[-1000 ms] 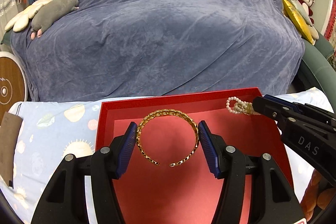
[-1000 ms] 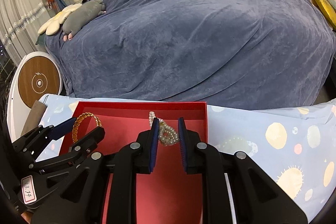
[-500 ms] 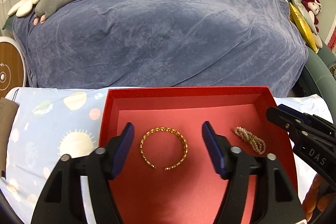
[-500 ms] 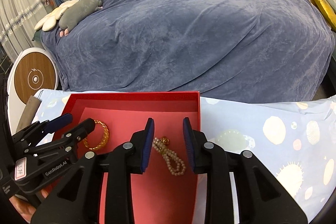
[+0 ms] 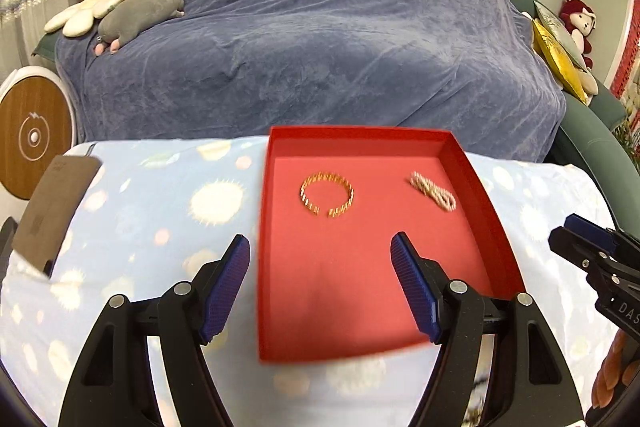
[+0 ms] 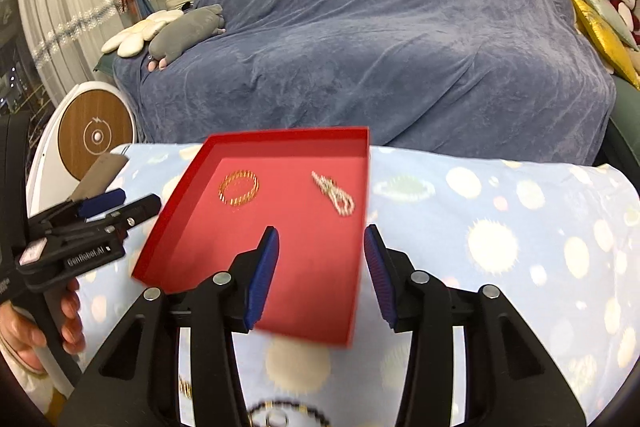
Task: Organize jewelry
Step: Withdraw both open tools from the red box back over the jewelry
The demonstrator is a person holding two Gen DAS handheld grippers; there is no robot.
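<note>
A pale blue cloth printed with suns and planets [image 5: 168, 227] is covering the work surface, with a sofa under a slate-blue throw [image 5: 320, 39] rising behind it.

Nearest the lens in the left wrist view, the left gripper [image 5: 320, 267] is standing wide open with nothing between its blue pads; its left pad is hanging over the cloth, its right pad over the red tray [image 5: 472, 171]. In the right wrist view the right gripper [image 6: 322, 259] is opening, also empty, straddling the tray's right wall.

Further out, on the tray floor, the gold open cuff bracelet [image 5: 327, 195] is lying at about 11 o'clock from the tray's centre, its gap facing the camera. The pearl strand [image 5: 433, 190] is lying loosely doubled at about 1 o'clock, well apart from the cuff and near the right wall.

At 9 o'clock on the cloth a brown pouch [image 5: 56, 207] is overhanging the edge.

Judging ahead: the right gripper's pad is sitting close to the tray wall, so a careless sweep could nudge the light tray and slide both pieces together. The pearl strand looks apt to tangle if disturbed.
</note>
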